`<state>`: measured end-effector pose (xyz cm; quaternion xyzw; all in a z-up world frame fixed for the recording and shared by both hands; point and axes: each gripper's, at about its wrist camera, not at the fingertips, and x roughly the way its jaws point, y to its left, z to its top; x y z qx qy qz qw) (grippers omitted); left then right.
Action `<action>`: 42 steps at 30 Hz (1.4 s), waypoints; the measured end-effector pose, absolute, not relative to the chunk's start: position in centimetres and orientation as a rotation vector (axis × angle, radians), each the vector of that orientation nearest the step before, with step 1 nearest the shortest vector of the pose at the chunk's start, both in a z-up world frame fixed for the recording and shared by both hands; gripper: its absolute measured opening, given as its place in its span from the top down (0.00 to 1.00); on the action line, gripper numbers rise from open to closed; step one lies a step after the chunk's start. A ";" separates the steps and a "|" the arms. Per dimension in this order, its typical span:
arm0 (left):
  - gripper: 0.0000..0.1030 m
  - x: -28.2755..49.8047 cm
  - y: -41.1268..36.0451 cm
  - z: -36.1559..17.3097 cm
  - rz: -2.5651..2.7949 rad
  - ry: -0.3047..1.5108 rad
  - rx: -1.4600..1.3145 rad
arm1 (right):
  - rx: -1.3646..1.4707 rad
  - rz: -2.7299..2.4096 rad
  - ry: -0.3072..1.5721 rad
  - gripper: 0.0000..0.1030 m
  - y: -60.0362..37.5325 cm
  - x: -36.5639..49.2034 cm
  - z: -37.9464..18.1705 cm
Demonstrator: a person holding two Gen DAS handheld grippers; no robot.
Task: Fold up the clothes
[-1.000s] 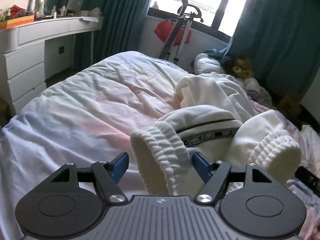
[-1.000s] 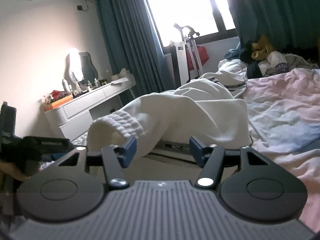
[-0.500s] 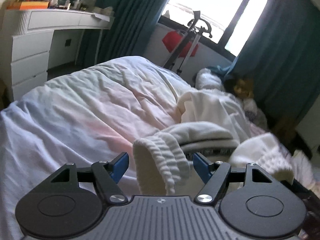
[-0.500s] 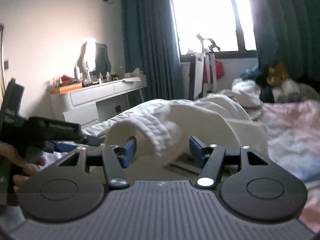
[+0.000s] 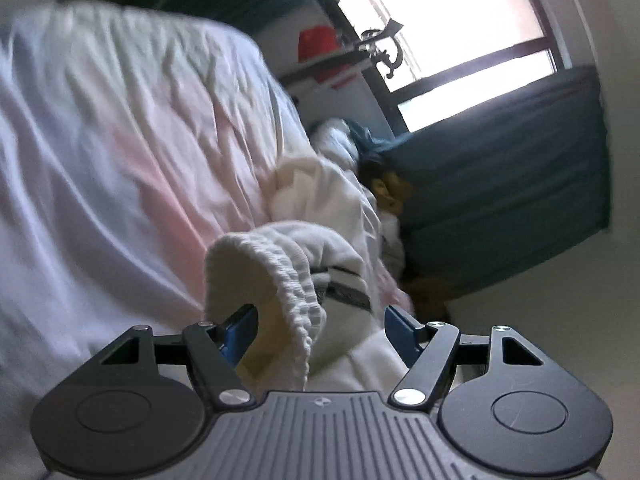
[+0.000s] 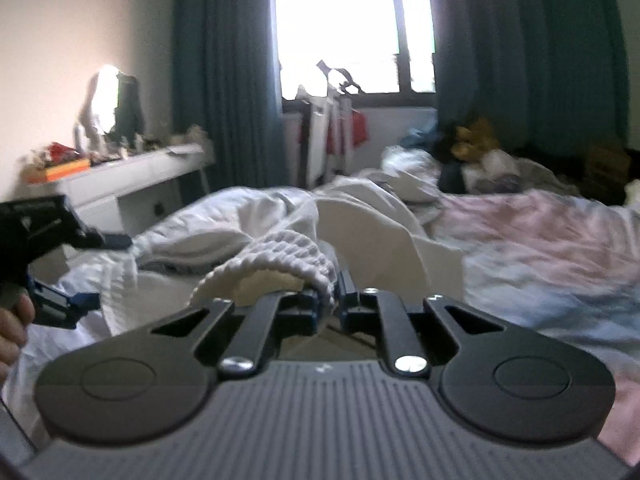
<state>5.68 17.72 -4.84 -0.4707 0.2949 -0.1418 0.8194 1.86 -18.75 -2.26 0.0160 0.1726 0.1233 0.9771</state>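
White ribbed-cuff sweatshirt [image 6: 360, 236] on the pink-and-white duvet [image 6: 540, 240], one cuff caught.

We see its body stretching away from both grippers toward the window. Our right gripper [image 6: 330, 308] is closing its jaws on the near ribbed cuff [image 6: 280, 260], pads pinching the knit. Our left gripper [image 5: 318, 324] stands spread, the other ribbed cuff [image 5: 276, 280] between its blue pads, ungripped.

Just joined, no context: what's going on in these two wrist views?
A person is folding a white garment on a bed, one handheld gripper per hand. The right gripper is closing its jaws on a ribbed cuff. The left gripper is open, its jaws straddling the other ribbed cuff without pressing it.
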 end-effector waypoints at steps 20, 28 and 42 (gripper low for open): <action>0.90 13.6 20.1 2.7 -0.289 0.515 -0.908 | 0.239 0.389 0.662 0.88 -17.1 -2.9 -5.4; 0.91 20.9 25.0 11.4 -0.144 0.401 -0.676 | 0.227 0.659 0.589 0.88 -7.2 0.6 -1.6; 0.89 31.7 35.4 0.4 0.110 0.579 -0.517 | 0.132 0.899 0.716 0.88 6.8 10.7 -8.1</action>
